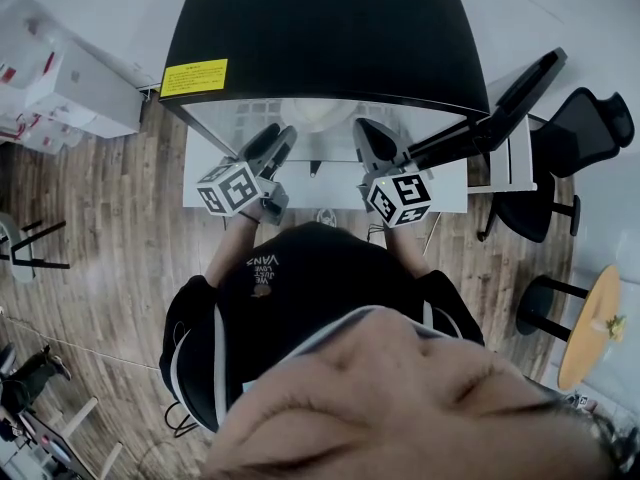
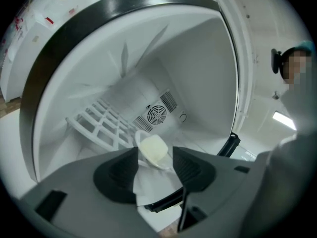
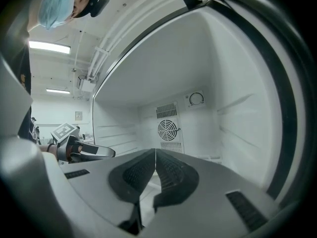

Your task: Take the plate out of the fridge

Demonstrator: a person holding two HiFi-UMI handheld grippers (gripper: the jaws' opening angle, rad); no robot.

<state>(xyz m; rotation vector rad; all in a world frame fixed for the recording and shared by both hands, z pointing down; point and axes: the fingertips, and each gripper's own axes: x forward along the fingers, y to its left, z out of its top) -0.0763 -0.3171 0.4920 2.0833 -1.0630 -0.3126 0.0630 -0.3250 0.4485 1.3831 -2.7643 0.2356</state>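
We look down on a black fridge point(image 1: 320, 28) with a yellow label point(image 1: 194, 76) at its top left corner. Its door point(image 1: 500, 113) is swung open toward the right of the frame. Both tools reach level into the white compartment.

In the left gripper view, the left tool point(image 2: 154, 152) has its jaws apart. The plate point(image 2: 152, 150) shows in the gap at their tips, and we see no pad pressing on it. The plate is white and sits low in the compartment, on the pale floor just in front of the round fan vent point(image 2: 156, 114) in the back wall. A cream-coloured piece lies on the plate; we cannot tell what it is. A white wire rack point(image 2: 99, 125) crosses the left of that frame, running back toward the vent.

In the right gripper view, the right tool point(image 3: 155, 155) has its jaws pressed together with nothing between them. It faces the same back wall, with a dial point(image 3: 196, 99) above and to the right of the fan. The left tool appears at the left edge of that frame.
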